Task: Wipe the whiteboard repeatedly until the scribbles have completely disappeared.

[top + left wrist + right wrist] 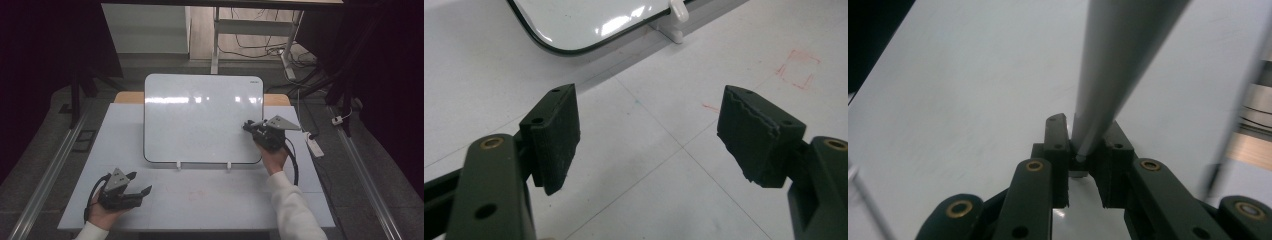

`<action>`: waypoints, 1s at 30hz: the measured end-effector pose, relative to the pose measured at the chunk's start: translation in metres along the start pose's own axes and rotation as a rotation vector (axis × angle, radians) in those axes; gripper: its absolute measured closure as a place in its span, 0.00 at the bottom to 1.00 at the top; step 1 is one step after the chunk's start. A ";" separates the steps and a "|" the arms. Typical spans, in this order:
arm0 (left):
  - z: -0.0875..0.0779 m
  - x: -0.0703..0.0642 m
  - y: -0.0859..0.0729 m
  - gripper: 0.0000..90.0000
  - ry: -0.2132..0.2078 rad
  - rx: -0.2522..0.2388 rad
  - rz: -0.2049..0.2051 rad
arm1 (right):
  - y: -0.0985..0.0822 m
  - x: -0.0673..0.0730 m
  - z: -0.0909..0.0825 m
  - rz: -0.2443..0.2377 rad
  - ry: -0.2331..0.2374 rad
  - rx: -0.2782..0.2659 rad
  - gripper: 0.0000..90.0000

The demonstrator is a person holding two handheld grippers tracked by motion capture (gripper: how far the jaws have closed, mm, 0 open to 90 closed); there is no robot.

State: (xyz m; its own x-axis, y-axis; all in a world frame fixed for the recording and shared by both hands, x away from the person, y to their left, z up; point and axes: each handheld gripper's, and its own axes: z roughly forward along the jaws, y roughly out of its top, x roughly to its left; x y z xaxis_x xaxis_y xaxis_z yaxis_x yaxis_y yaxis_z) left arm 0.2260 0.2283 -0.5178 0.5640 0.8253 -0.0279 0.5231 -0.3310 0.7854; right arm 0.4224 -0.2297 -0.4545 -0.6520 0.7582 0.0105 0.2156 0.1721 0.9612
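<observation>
The right tool (248,126) is held at the right edge of the white, round-cornered whiteboard (200,117), its jaws brought together on a slim grey rod-like object (1113,70). In the right gripper view the rod is seen clamped between the two black pads and running up and away over the board's pale surface; what the rod is cannot be told. The tool is carried by a hand in a white sleeve (295,205), with the black cable looping beside the wrist.

The left tool (140,184) is held low at the front left of the white worktop (210,200), well apart from the board. Its jaws stand wide apart with nothing between them; bare worktop is seen through the gap in the left gripper view.

The whiteboard is propped at a tilt near the back of the worktop, resting on two small white clips (178,164) at its lower edge. Faint red pen marks (798,67) are noted on the worktop in front of the board.
</observation>
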 end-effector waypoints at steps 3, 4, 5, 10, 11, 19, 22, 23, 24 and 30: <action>0.001 0.001 0.000 0.28 0.002 0.003 -0.003 | -0.002 0.004 0.000 -0.011 0.015 0.015 0.86; 0.001 0.001 0.000 0.28 0.002 0.003 -0.004 | -0.004 0.009 0.002 -0.030 0.039 0.033 0.86; 0.002 0.001 0.001 0.28 0.002 0.004 -0.004 | -0.005 0.013 0.004 -0.053 0.055 0.043 0.86; 0.002 0.000 0.000 0.28 0.003 0.011 -0.002 | 0.005 -0.002 0.003 0.008 -0.001 -0.011 0.86; 0.002 0.001 0.000 0.28 0.002 0.008 -0.002 | 0.006 -0.003 0.004 0.013 -0.005 -0.015 0.86; 0.001 0.001 -0.001 0.28 0.006 0.001 0.002 | 0.006 0.005 0.009 -0.021 0.014 -0.003 0.86; 0.000 0.001 -0.001 0.28 0.008 0.000 -0.003 | 0.005 0.000 0.005 0.012 -0.004 -0.014 0.86; 0.000 0.001 -0.001 0.28 0.009 -0.001 -0.003 | 0.003 0.004 0.006 -0.001 0.012 0.003 0.86; 0.000 0.001 -0.001 0.28 0.010 -0.001 -0.001 | 0.001 0.010 0.008 -0.016 0.040 0.022 0.86; -0.002 0.001 -0.002 0.28 0.017 -0.007 0.002 | -0.003 0.012 0.004 -0.013 0.040 0.052 0.86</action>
State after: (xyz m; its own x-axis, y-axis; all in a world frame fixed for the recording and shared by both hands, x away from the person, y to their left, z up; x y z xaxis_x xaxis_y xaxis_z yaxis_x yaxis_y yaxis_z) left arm 0.2240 0.2303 -0.5181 0.5539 0.8324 -0.0159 0.5175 -0.3293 0.7897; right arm 0.4166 -0.2185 -0.4580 -0.6836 0.7298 0.0099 0.2437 0.2156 0.9456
